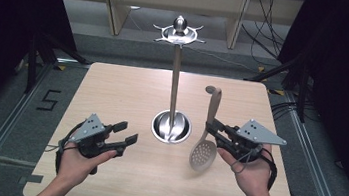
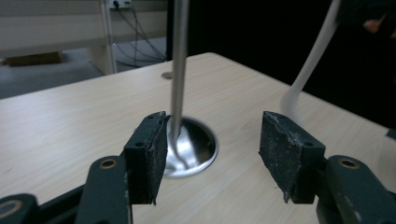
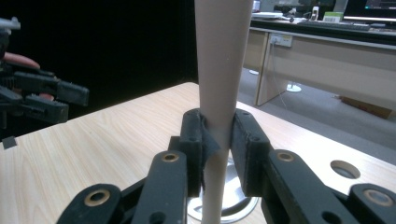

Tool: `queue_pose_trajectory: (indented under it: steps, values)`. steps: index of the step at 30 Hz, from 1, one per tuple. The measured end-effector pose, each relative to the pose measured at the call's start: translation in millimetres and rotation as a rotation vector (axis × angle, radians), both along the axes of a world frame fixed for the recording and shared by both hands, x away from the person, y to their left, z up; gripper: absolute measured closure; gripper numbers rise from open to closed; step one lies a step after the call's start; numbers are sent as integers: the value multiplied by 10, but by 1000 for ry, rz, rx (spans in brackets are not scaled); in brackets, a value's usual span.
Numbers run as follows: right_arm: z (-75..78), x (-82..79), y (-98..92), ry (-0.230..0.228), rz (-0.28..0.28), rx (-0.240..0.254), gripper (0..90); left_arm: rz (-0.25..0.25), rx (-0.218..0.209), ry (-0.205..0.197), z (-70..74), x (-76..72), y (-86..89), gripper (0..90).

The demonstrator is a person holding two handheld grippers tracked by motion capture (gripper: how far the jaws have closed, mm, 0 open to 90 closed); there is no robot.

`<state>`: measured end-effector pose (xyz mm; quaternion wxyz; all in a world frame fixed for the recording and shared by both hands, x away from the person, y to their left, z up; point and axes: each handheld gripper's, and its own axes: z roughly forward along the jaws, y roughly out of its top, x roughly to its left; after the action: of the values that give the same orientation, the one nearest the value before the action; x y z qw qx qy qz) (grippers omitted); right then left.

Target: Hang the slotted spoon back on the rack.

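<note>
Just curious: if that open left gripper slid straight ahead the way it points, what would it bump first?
Probably the metal stand: its pole rises between the left gripper's open fingers, from the round base ahead. Depth is unclear.

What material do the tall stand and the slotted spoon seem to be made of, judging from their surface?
The stand looks like polished metal, probably stainless steel: its pole and round base mirror the light. The slotted spoon, clamped by the right gripper, looks like matte beige plastic or silicone: its handle is dull and even, without grain. Which of the two, I cannot tell.
</note>
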<state>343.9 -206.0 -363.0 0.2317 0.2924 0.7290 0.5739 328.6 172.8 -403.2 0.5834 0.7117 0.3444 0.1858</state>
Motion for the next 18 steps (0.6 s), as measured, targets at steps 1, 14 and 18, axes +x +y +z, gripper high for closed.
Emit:
queue_pose_trajectory:
  steps: [1,14,18]
  values:
    - [-3,17,4,-16,-3,-2,760,-24,-12,-13,110,33,-101,419]
    - [-66,-23,94,-13,-53,-14,759,-134,-38,-64,531,225,-783,468]
    - [-59,-56,172,12,-60,-2,759,-169,-67,-60,632,247,-1017,483]
